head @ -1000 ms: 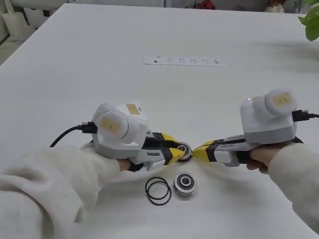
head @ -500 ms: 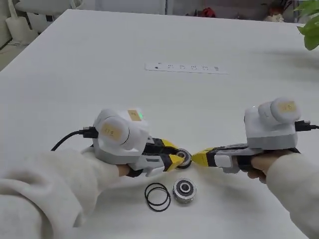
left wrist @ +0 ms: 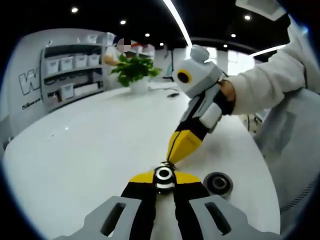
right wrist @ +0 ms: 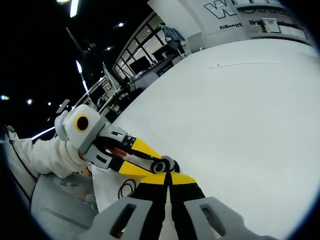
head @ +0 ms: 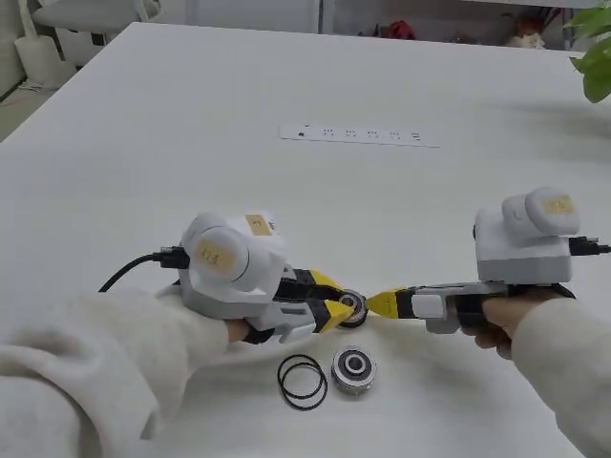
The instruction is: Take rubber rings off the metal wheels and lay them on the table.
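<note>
My left gripper point(head: 336, 308) is shut on a small metal wheel point(head: 350, 305), held just above the white table; the same wheel point(left wrist: 164, 175) sits between its yellow tips. My right gripper point(head: 370, 303) comes in from the right, jaws shut, tips touching that wheel's rim point(right wrist: 165, 164). I cannot tell whether any rubber is pinched between them. Two black rubber rings point(head: 303, 381) lie overlapping on the table near me. A second metal wheel point(head: 353, 367) lies flat beside them, seen also as the wheel point(left wrist: 218, 183) on the table.
A white power strip point(head: 361, 135) lies across the table further back. A black cable point(head: 134, 268) trails left from the left gripper. Green plant leaves point(head: 594, 48) hang at the far right corner. The white table point(head: 191, 114) stretches wide behind the grippers.
The head view has tipped so everything sits a little lower in the picture. Both grippers, the held wheel, the rings and the loose wheel keep the same places relative to each other.
</note>
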Action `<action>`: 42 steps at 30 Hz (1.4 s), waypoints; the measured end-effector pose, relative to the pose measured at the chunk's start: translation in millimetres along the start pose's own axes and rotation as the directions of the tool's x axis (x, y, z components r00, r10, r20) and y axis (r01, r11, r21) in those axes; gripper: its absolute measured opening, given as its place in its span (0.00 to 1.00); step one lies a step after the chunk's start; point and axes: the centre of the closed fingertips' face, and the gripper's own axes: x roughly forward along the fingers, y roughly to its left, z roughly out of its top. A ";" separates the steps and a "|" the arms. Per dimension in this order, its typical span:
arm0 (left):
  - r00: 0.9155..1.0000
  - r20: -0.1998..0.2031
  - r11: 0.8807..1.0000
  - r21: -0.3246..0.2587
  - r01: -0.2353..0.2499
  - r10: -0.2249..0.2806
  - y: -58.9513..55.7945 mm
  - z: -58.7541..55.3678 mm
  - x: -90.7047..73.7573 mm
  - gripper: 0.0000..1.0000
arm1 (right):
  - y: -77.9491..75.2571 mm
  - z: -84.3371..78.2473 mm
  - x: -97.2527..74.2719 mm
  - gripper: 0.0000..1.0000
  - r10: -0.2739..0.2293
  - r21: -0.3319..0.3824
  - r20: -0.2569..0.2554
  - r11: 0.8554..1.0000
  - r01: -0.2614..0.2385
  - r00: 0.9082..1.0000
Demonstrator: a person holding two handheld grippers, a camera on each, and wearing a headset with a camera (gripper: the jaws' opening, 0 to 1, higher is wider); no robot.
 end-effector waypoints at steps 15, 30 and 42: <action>1.000 0.003 1.000 -0.004 -0.004 0.004 -0.2 -0.5 0.1 0.13 | 6.9 -0.5 0.7 0.00 0.002 -0.028 -0.015 1.000 -0.002 1.000; 1.000 0.001 1.000 -0.003 -0.001 0.001 -0.8 -0.8 -0.1 0.13 | 15.6 3.5 2.2 0.00 0.024 -0.049 -0.010 0.998 -0.025 1.000; 1.000 0.000 1.000 0.002 -0.002 0.002 -0.7 -0.8 0.3 0.13 | 30.7 18.6 2.9 0.00 0.047 -0.157 0.019 0.987 -0.044 0.999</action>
